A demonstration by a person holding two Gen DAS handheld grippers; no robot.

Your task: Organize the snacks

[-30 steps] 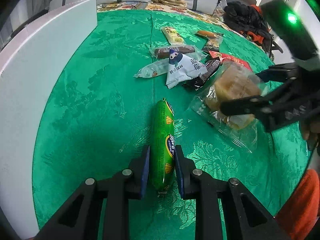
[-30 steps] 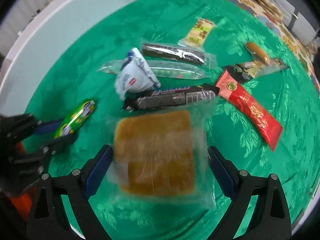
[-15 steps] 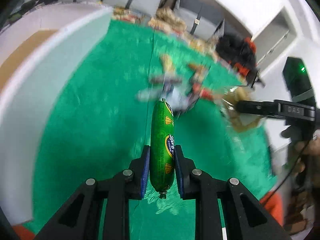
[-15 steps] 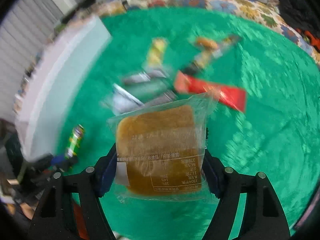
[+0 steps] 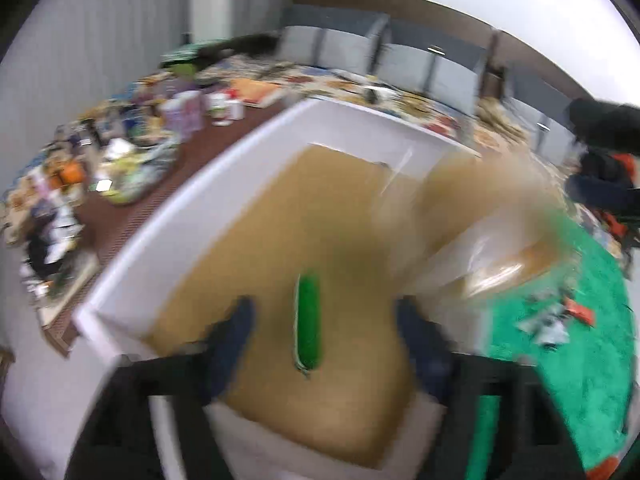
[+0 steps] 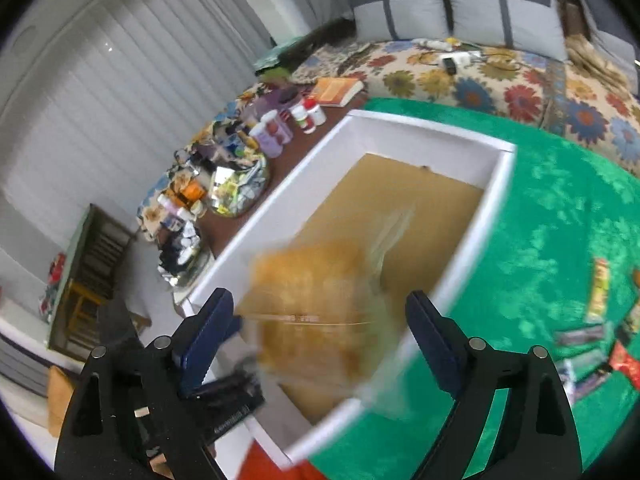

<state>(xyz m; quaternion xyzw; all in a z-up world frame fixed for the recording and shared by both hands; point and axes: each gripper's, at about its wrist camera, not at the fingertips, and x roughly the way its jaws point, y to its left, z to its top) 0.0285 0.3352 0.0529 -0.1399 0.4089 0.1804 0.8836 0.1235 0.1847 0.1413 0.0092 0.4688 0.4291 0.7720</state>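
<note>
A white box (image 5: 200,200) with a brown cardboard floor lies under both grippers. My left gripper (image 5: 326,336) hangs over it, jaws opening wide, and the green sausage (image 5: 308,320) drops free between the fingers without touching either pad. The bread packet (image 5: 500,248) is a blur to its right. In the right wrist view my right gripper (image 6: 318,334) is above the near corner of the box (image 6: 496,200). Its jaws are opening, and the blurred bread packet (image 6: 320,312) sits loose between the pads, falling. Part of the left gripper shows below it.
Several snacks (image 6: 596,292) lie on the green cloth (image 6: 540,240) to the right of the box. A low brown table crowded with bottles (image 6: 276,132), jars and a book (image 6: 336,90) runs along the box's left side. A flowered sofa stands behind.
Both grippers have risen from the green cloth and swung left over the white box. The left jaws have let go of the green sausage. The right jaws have spread off the bread packet.
</note>
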